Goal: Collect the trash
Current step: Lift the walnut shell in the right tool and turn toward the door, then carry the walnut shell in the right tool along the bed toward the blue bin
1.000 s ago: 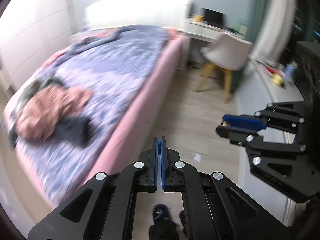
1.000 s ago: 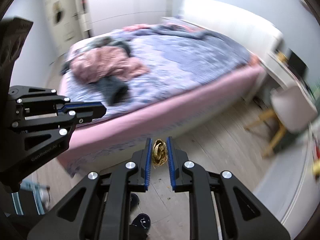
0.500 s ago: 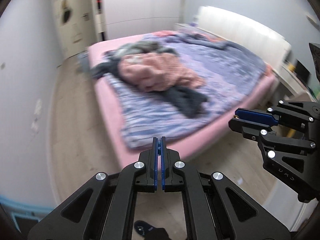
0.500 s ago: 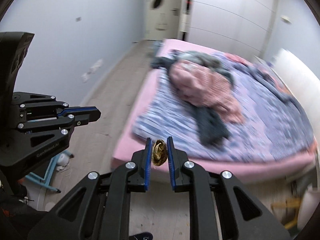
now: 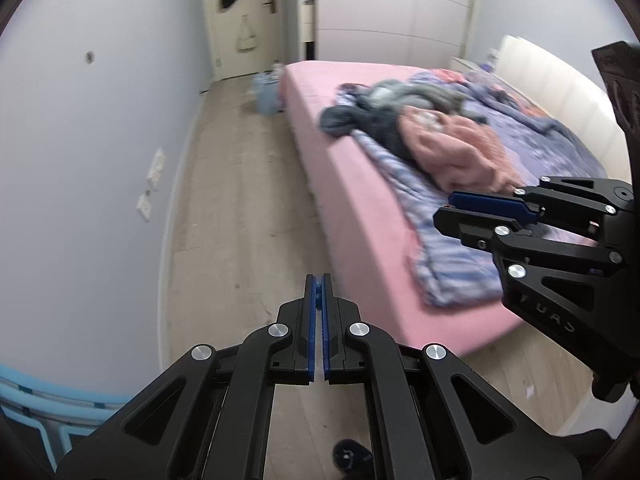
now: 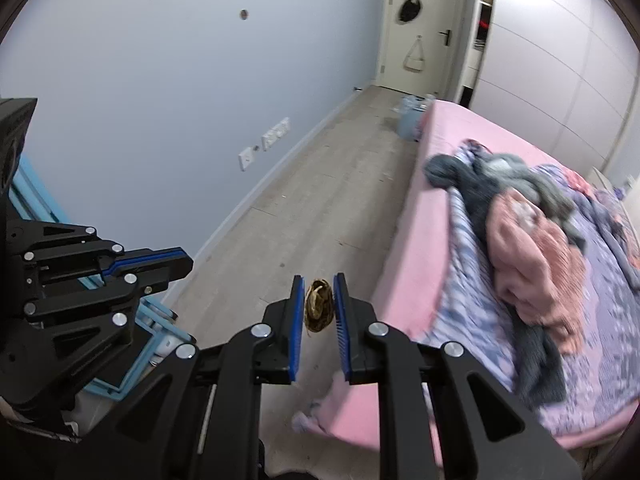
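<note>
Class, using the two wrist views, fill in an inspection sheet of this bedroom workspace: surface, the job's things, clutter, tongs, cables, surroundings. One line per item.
Surface: pale wood floor beside the bed, with a few small specks on it.
Job's things: a crumpled brown scrap pinched in the right tongs; a pale blue bin stands at the far corner of the bed.
Clutter: pink and grey clothes heaped on the bed.
Tongs: left tongs shut, nothing between them; right tongs shut on the scrap.
Cables: nothing seen.
Surroundings: blue-grey wall with sockets, a door, white wardrobes.
</note>
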`<act>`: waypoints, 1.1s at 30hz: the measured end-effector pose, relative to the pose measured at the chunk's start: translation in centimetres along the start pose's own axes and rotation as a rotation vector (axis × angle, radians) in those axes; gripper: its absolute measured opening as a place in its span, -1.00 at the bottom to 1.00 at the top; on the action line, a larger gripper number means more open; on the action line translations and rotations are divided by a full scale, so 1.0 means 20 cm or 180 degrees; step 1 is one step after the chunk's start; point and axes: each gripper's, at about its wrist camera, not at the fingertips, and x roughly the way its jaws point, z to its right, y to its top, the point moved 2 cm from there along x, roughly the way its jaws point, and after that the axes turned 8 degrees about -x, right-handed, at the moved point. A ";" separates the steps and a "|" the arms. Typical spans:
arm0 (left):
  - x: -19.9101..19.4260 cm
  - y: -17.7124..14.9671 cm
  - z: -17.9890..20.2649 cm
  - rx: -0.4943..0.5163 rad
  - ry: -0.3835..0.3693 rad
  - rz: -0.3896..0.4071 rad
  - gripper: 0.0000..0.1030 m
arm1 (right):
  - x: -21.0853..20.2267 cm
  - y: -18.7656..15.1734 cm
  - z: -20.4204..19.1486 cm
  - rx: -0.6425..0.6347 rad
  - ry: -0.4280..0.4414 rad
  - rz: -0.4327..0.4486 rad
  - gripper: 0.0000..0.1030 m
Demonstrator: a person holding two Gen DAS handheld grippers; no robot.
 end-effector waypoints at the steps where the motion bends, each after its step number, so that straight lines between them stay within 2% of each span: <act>1: 0.03 0.05 -0.06 -0.0053 0.0032 0.0010 -0.98 | 0.04 0.05 -0.01 -0.0039 0.0024 0.0008 -0.69; 9: 0.39 0.50 -0.45 -0.0360 0.0206 0.0036 -0.98 | 0.54 0.53 0.08 -0.0138 0.0217 0.0058 -0.69; 12: 0.59 0.75 -0.54 -0.0489 0.0268 -0.0098 -0.98 | 0.73 0.72 0.17 -0.0103 0.0323 -0.0011 -0.69; 19: 0.86 1.28 -0.75 -0.0456 0.0405 0.0004 -0.98 | 1.06 1.23 0.37 -0.0382 0.0334 0.0098 -0.69; 24: 1.08 1.63 -0.91 -0.0476 0.0359 0.0066 -0.98 | 1.27 1.52 0.50 -0.0298 0.0295 0.0127 -0.69; 29: 1.40 1.97 -1.11 -0.0414 0.0243 0.0108 -0.98 | 1.56 1.79 0.63 -0.0251 0.0179 0.0073 -0.69; 33: 1.67 2.28 -1.25 -0.0290 0.0109 -0.0032 -0.98 | 1.77 2.05 0.76 -0.0073 0.0079 -0.0072 -0.69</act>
